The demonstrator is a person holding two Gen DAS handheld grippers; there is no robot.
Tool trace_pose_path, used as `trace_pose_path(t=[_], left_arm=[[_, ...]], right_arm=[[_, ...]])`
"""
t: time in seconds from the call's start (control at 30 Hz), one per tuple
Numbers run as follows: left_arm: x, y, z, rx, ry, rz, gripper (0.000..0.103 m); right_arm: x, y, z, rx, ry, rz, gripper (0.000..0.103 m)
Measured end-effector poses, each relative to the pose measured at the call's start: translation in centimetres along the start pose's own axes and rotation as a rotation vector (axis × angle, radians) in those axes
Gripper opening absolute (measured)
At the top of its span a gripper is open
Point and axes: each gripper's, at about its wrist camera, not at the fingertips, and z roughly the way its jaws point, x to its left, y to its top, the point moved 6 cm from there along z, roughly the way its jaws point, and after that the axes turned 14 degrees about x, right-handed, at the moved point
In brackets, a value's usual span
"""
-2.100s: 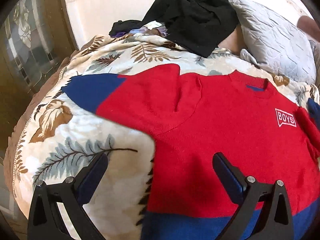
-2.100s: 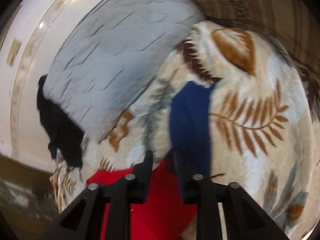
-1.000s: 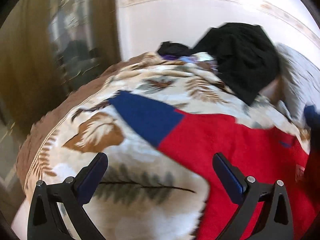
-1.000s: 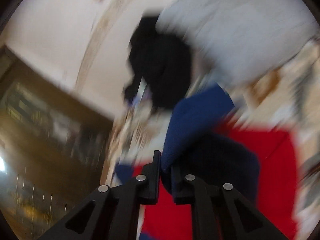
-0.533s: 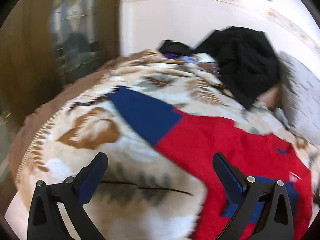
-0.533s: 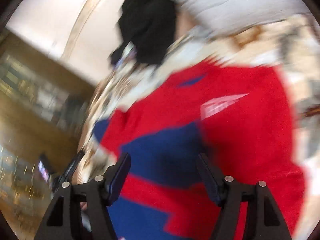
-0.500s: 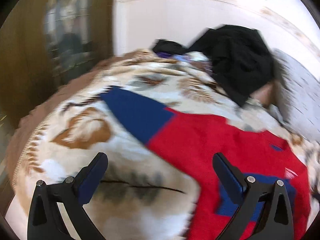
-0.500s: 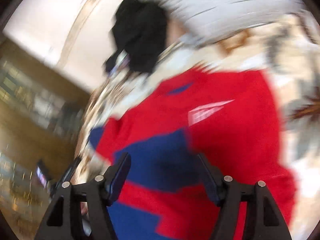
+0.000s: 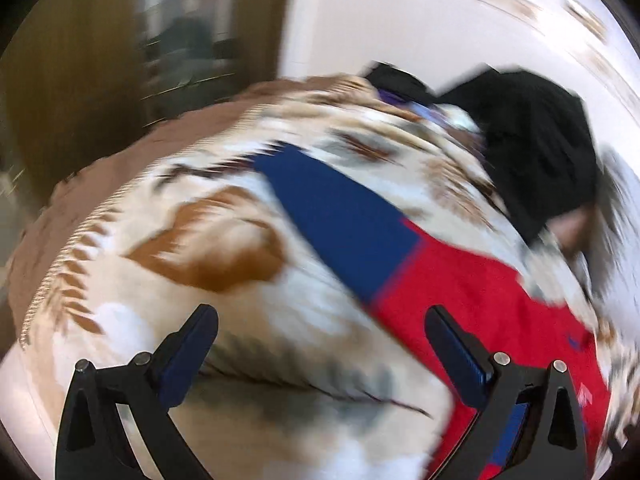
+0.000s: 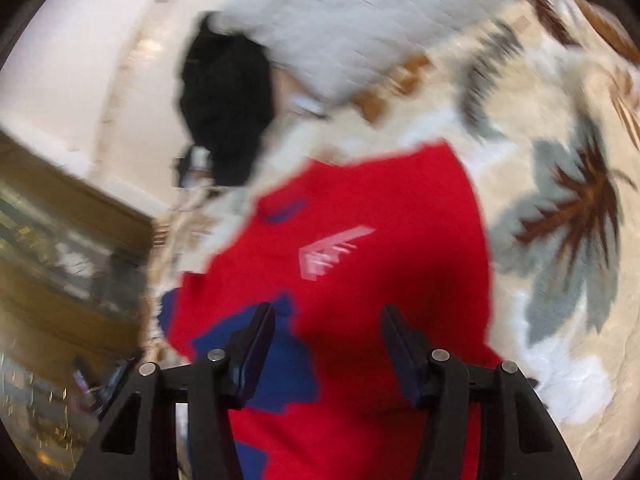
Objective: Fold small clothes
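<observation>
The sweater (image 10: 384, 248) lies flat on the blanket (image 9: 224, 240) of the bed, red body with blue sleeve ends. In the right wrist view one blue sleeve end (image 10: 280, 364) lies folded across the red front, below the pale chest logo (image 10: 332, 252). In the left wrist view the other sleeve (image 9: 344, 216) lies stretched out over the blanket, away from the body, its blue end farthest out.

Left gripper (image 9: 320, 344): fingers wide apart, nothing between them, above the blanket just beside the outstretched sleeve. The right-hand finger (image 9: 456, 356) appears over the red part of the sleeve; contact cannot be told through the blur.

Right gripper (image 10: 328, 344): fingers apart and closing, no cloth pinched between them. The sweater front shows in the gap; the folded sleeve end lies at the left-hand finger (image 10: 256, 348).

A black garment (image 9: 536, 148) lies heaped at the far edge of the bed, against the wall (image 9: 400, 32). A grey pillow (image 10: 380, 16) lies just beside it, well apart from the sweater
</observation>
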Motion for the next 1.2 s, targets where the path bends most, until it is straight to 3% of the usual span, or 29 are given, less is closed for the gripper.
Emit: trace_pose_path(t=[0.1, 0.23, 0.3, 0.33, 0.37, 0.43, 0.5, 0.6, 0.83, 0.9, 0.97, 1.03, 1.2], left_arm=[[3.1, 2.7, 0.9, 0.026, -0.007, -0.087, 0.103], [2.3, 5.7, 3.8, 0.125, -0.086, -0.047, 0.101], [1.5, 6.5, 5.2, 0.165, -0.129, -0.033, 0.084], [1.0, 6.7, 6.0, 0.190, -0.170, -0.041, 0.068], [0.7, 6.7, 6.5, 0.211, -0.220, -0.057, 0.060], [0.4, 6.9, 7.8, 0.256, -0.294, -0.101, 0.060], [0.6, 7.0, 8.6, 0.267, -0.276, -0.136, 0.061], [1.2, 7.5, 10.6, 0.310, -0.315, -0.199, 0.062], [0.6, 10.6, 11.9, 0.271, -0.357, -0.252, 0.062], [0.4, 10.9, 12.3, 0.268, -0.344, -0.255, 0.049], [0.2, 10.8, 13.1, 0.287, -0.324, -0.241, 0.019], [0.4, 10.7, 13.5, 0.282, -0.324, -0.233, 0.013], [-0.4, 11.3, 11.5, 0.205, -0.299, -0.171, 0.011]], right_arm=[[1.3, -0.3, 0.5, 0.003, 0.004, -0.040, 0.060], [2.0, -0.1, 1.2, 0.014, 0.019, -0.059, 0.060], [2.3, -0.4, 1.2, 0.010, 0.013, -0.071, 0.060], [2.2, -0.3, 1.4, 0.009, 0.009, -0.073, 0.060], [2.1, -0.4, 1.3, 0.008, 0.006, -0.068, 0.060], [1.9, -0.6, 1.1, 0.012, 0.007, -0.046, 0.060], [1.5, -0.3, 1.2, 0.012, 0.012, -0.025, 0.060], [1.2, -0.3, 1.1, 0.008, 0.008, -0.020, 0.060], [0.8, 0.0, 1.1, 0.002, 0.005, -0.018, 0.060], [0.6, 0.0, 0.9, -0.005, 0.000, -0.015, 0.060], [0.4, 0.1, 0.8, -0.012, -0.005, -0.013, 0.060], [0.3, 0.2, 0.5, -0.020, -0.009, -0.014, 0.060], [0.2, 0.3, -0.5, -0.056, -0.022, -0.024, 0.060]])
